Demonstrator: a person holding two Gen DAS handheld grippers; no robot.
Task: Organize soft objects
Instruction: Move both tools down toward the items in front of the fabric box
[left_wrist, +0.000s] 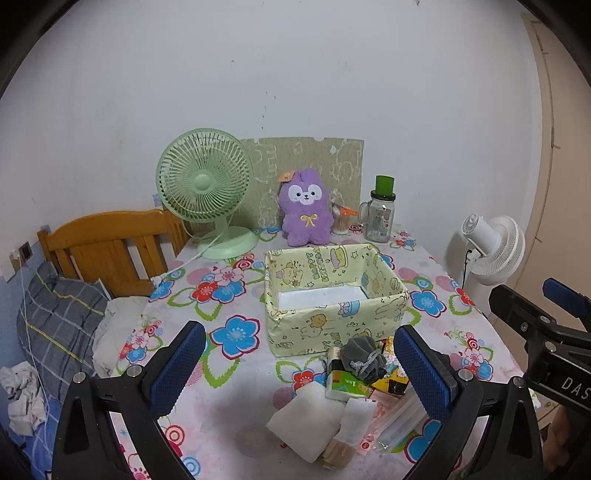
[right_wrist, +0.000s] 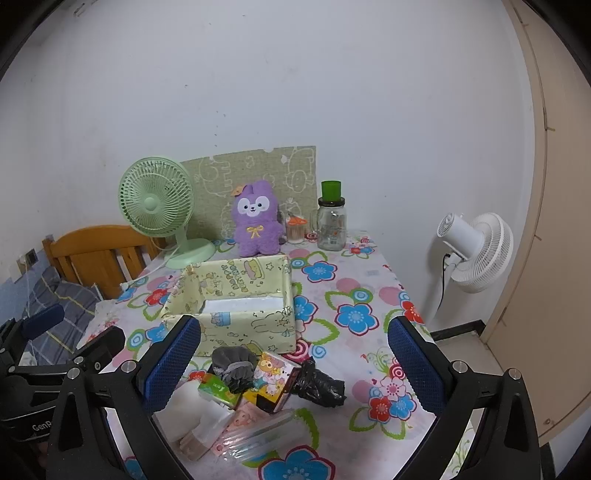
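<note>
Both grippers, left (left_wrist: 299, 373) & right (right_wrist: 293, 363), hovered w/ jaws wide open, empty; soft pile (right_wrist: 243, 391) sat by empty box (right_wrist: 236, 302), prob staged for loading

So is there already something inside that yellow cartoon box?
No, the yellow box shows only its bare white bottom; the soft things lie in front of it.
</note>
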